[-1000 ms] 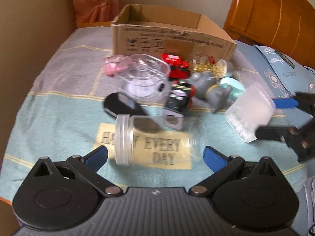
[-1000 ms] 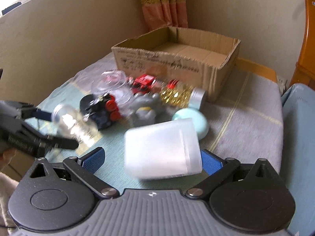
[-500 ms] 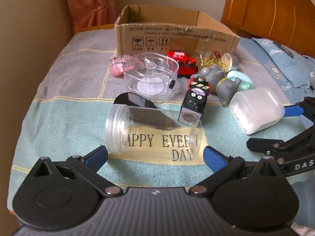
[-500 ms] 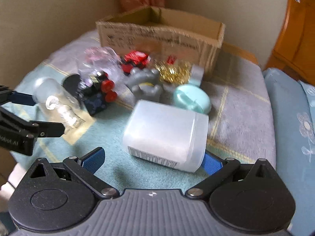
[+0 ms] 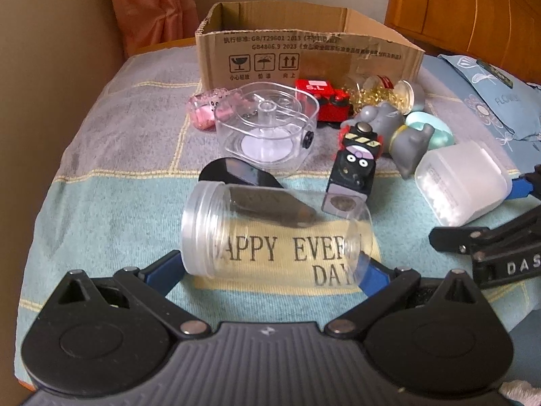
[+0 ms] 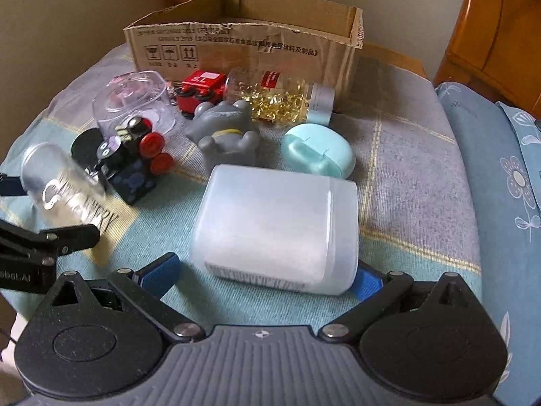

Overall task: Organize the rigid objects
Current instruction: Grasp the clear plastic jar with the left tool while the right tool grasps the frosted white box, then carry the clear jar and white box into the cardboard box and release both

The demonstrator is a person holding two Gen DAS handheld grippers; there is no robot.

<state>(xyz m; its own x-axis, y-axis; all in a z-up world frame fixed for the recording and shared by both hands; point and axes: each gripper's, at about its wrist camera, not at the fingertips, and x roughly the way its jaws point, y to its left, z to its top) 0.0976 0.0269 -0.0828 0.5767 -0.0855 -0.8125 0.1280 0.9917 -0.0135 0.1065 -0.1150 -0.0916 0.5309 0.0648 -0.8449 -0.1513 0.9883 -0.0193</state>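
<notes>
A clear plastic jar (image 5: 270, 230) lies sideways between the blue pads of my left gripper (image 5: 270, 267), which is shut on it and holds it above the lettered cloth. The right wrist view shows the same jar (image 6: 64, 189) tilted at the left edge. My right gripper (image 6: 265, 270) is shut on a frosted white container (image 6: 274, 226); in the left wrist view that container (image 5: 460, 182) hangs at the right. An open cardboard box (image 5: 304, 54) stands at the back of the table.
In front of the box lie a clear tub (image 5: 267, 125), a red toy (image 5: 321, 98), a black toy train (image 5: 355, 169), a grey figurine (image 6: 223, 132), a mint case (image 6: 318, 152), a bottle of gold capsules (image 6: 277, 98) and a black lid (image 5: 236, 176). A blue pillow (image 6: 500, 169) lies to the right.
Both grippers kept hold of their loads. The right gripper swung until the box sits centred ahead of it. The left view steadied, with the jar lower in front of the toys.
</notes>
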